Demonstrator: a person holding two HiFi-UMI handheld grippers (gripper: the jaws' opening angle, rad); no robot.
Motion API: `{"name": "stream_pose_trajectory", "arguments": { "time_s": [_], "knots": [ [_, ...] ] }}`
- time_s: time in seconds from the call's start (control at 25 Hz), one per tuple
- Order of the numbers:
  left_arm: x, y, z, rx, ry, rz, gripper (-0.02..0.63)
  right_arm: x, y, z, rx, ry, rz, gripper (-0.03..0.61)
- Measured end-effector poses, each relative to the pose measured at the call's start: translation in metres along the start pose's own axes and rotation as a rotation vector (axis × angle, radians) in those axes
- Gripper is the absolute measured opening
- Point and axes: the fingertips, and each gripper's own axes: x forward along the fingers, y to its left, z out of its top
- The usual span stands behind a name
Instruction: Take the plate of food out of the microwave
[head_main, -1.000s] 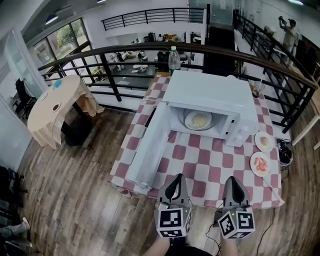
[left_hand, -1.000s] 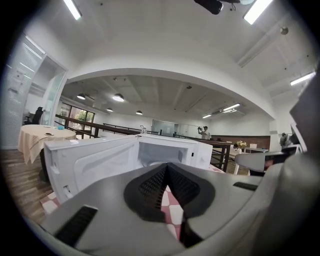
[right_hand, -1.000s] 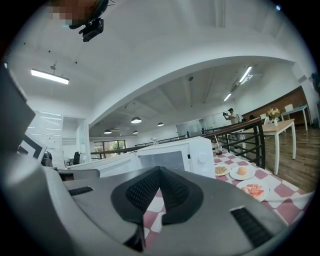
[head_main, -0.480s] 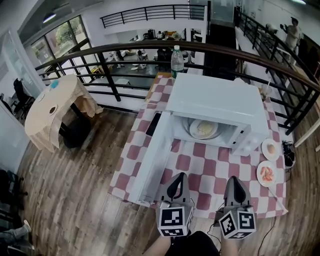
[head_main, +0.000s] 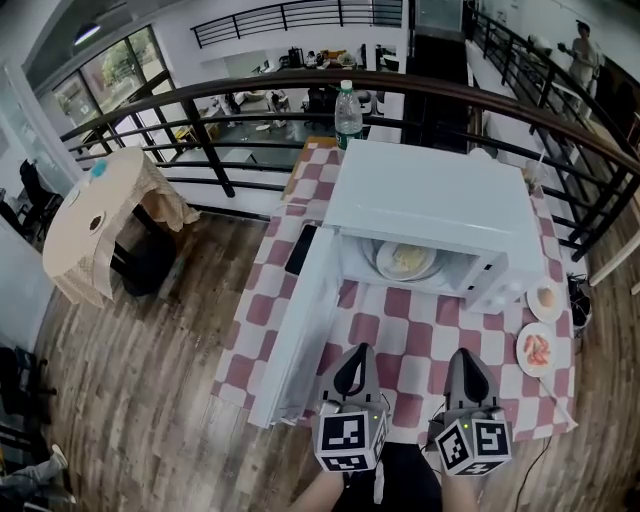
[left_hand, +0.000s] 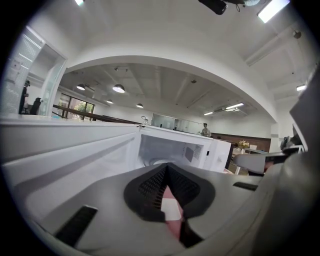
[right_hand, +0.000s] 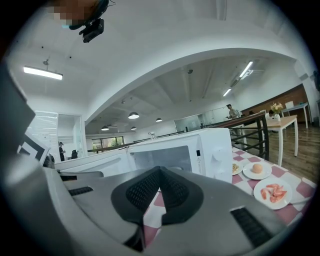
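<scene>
While both tools hover side by side over the near edge of the table, neither has anything between its jaws: the left gripper (head_main: 350, 362), a grey two-jaw tool carrying a black-and-white marker cube, has its ribbed black pads pressed together, and the right gripper (head_main: 466, 366), of the same build, is likewise closed on nothing. Ahead of them a white box-shaped microwave (head_main: 430, 195) stands on a table covered with a red-and-white checked cloth (head_main: 400, 335), its white door (head_main: 300, 325) swung wide open on the left gripper's side. Inside the open cavity sits the round white plate of pale yellowish food (head_main: 407, 260), well apart from both grippers. On the cloth to the right of the microwave lie a small white plate with a round pale item (head_main: 545, 298) and, nearer, a white plate of pink-orange pieces (head_main: 537, 349). A flat black rectangular object (head_main: 300, 249) lies just left of the door's hinge end, and a clear plastic bottle (head_main: 348, 113) stands behind the microwave, near a dark metal railing (head_main: 200, 110).
</scene>
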Motion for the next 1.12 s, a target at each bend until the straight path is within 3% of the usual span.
{"name": "stream_pose_trajectory", "arguments": {
  "time_s": [0.64,1.12],
  "knots": [
    [0.064,0.01,-0.014,-0.116,0.052,0.07,0.012,0.068,-0.027,-0.01,0.019,0.066,0.069,-0.005],
    [0.108,0.012,-0.028,-0.134,0.105,0.121,0.011,0.108,-0.036,-0.026,0.024,0.136,0.129,-0.005]
  ]
}}
